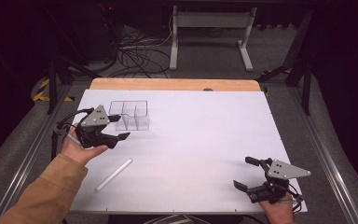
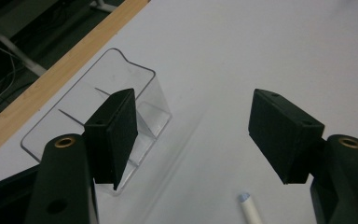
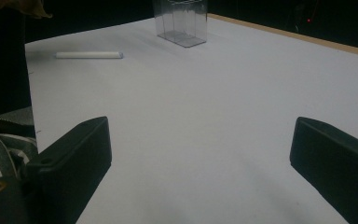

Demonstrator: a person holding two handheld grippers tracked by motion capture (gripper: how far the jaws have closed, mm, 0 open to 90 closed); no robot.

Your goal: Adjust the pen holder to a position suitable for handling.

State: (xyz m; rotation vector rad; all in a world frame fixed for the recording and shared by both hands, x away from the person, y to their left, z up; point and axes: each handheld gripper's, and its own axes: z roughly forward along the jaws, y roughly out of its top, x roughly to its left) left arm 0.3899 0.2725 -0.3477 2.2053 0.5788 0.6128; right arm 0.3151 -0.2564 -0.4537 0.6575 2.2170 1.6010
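A clear plastic box (image 1: 130,115) with inner dividers stands on the white table sheet (image 1: 196,140) at the back left. A white stick (image 1: 113,174) lies flat near the front left. My left gripper (image 1: 117,132) hovers open just in front of the box, nothing between its jaws. In the left gripper view the box (image 2: 74,121) sits behind the left jaw and the stick's tip (image 2: 251,210) lies below. My right gripper (image 1: 246,173) is open low over the front right of the sheet. The right gripper view shows the box (image 3: 181,21) and the stick (image 3: 88,55) far off.
A wooden strip (image 1: 175,84) runs along the table's far edge. Beyond it stand a white table frame (image 1: 210,32) and loose cables (image 1: 135,53) on the floor. Metal rails (image 1: 326,149) flank the table. A tan sleeve (image 1: 46,193) comes in at the bottom left.
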